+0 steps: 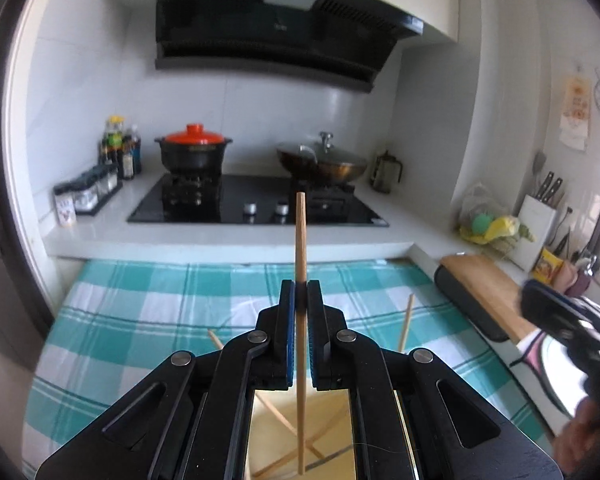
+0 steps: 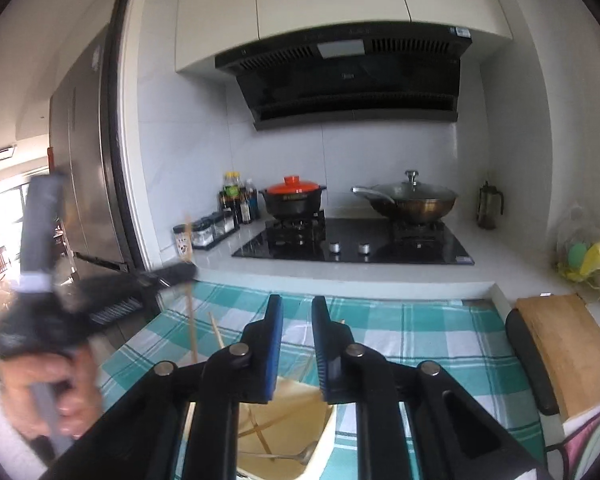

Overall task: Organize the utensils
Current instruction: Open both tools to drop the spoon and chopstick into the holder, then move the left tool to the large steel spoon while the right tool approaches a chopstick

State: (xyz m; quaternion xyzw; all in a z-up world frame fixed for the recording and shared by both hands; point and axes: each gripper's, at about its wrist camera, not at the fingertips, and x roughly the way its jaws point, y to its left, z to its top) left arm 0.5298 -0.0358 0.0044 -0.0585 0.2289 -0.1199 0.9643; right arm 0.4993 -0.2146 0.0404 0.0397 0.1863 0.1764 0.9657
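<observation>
Above the cream bin (image 2: 324, 428), left gripper (image 1: 301, 292) clamps one chopstick (image 1: 300, 236) upright, ready for dropping in; right gripper (image 2: 297, 312) hangs empty, jaws apart.

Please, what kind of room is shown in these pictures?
A home kitchen, most likely: a gas hob carrying a red-lidded pot and a wok, with a range hood above.

Both wrist views face stove (image 1: 256, 204) across checked cloth (image 1: 148, 312).

Checked cloth (image 1: 148, 320) before the hob (image 1: 256, 204) — cutting board (image 1: 488, 292) right, bottles (image 1: 120, 148) left
</observation>
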